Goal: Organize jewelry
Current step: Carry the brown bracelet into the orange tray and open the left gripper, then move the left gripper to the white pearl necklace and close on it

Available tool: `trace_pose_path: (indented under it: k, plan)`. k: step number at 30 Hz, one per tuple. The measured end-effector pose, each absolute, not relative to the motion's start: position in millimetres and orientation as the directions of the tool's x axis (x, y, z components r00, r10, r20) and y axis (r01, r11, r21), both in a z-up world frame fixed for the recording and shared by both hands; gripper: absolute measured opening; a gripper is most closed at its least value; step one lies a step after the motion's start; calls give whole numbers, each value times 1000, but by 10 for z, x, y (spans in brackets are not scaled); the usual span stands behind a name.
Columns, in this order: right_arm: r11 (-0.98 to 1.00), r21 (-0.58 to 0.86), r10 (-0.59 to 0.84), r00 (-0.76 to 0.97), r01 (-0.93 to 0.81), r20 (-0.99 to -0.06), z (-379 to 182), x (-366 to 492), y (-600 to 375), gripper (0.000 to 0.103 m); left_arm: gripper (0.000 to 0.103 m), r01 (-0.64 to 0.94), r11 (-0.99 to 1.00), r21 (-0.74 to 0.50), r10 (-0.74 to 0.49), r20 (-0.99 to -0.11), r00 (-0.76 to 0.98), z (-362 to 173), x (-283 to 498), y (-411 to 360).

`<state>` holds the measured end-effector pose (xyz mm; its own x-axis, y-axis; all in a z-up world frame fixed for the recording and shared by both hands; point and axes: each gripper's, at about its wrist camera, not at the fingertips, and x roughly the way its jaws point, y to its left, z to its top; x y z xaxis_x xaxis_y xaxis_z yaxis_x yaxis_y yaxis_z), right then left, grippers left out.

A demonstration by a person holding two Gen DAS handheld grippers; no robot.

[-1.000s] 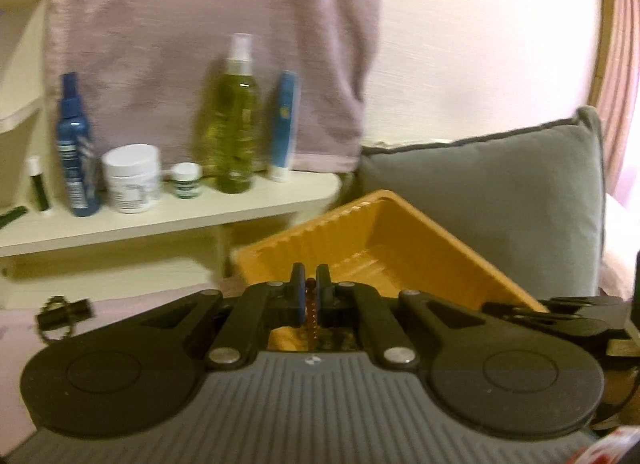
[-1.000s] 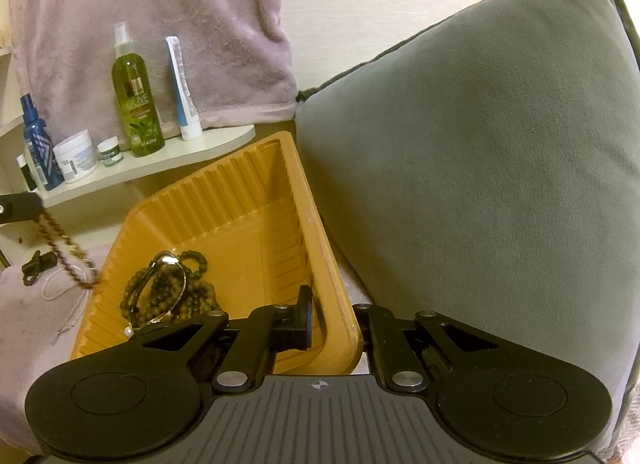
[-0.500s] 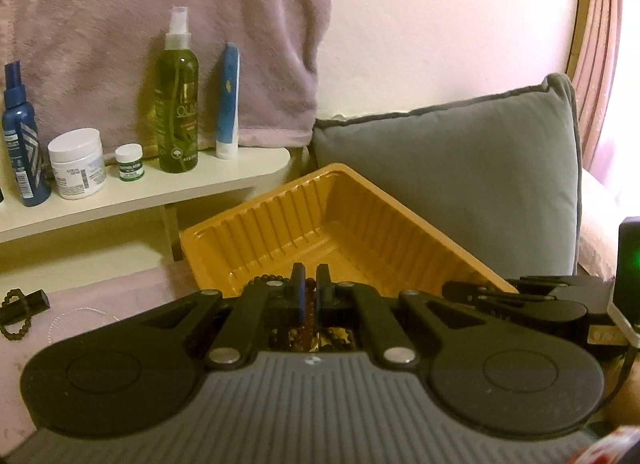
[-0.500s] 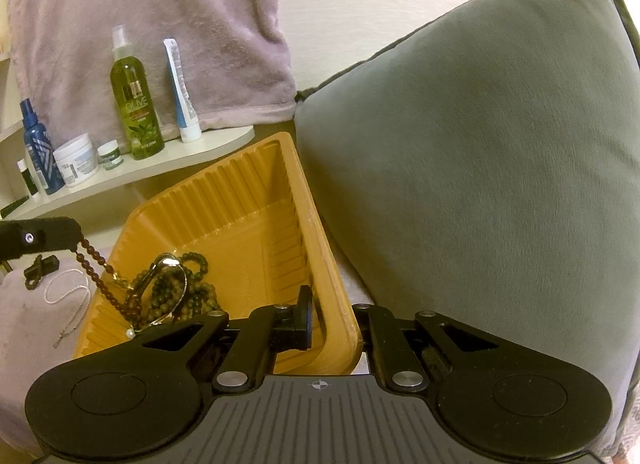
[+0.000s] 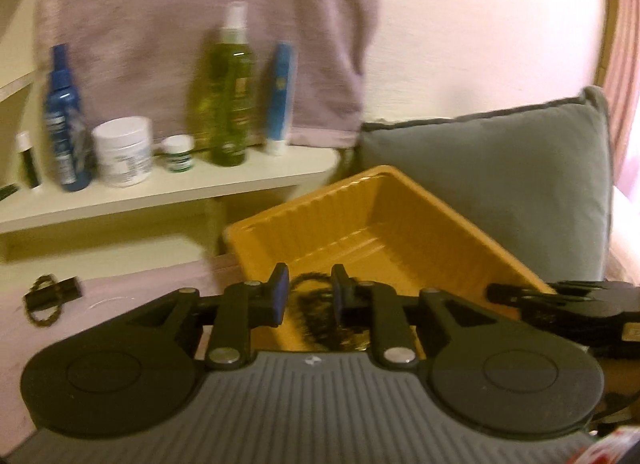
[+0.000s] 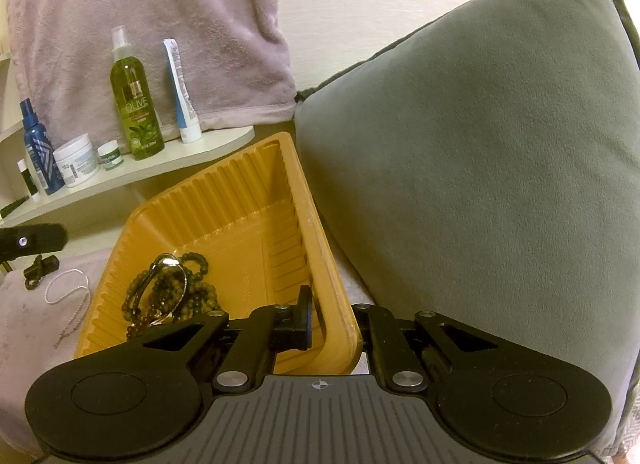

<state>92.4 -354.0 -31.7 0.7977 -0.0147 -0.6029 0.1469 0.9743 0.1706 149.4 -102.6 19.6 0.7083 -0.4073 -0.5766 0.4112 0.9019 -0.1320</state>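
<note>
Letting go now: left gripper jaws opening, nothing pinched, brown bead string probably dropped into the orange tray with the other beads. Earlier, squeezing that string tight. Right gripper holding the tray's edge, pinched shut.

We see the left view blurred; the beads smear there, and our right tongs hide the tray's near corner.
</note>
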Motion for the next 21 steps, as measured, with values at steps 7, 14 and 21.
trace_pose_path:
  k: [7, 14, 21]
  plan:
    - [976, 166, -16, 798, 145, -603, -314, 925, -3539, 8, 19, 315, 942, -116, -321, -588, 743, 91, 1479, -706]
    - [977, 159, -19, 796, 145, -605, -326, 931, -3543, 8, 20, 206, 977, -55, -195, -612, 766, -78, 1383, -359]
    - [978, 152, -23, 794, 145, -608, -340, 947, -3537, 8, 20, 150, 988, -33, -137, -637, 759, -245, 1333, -142]
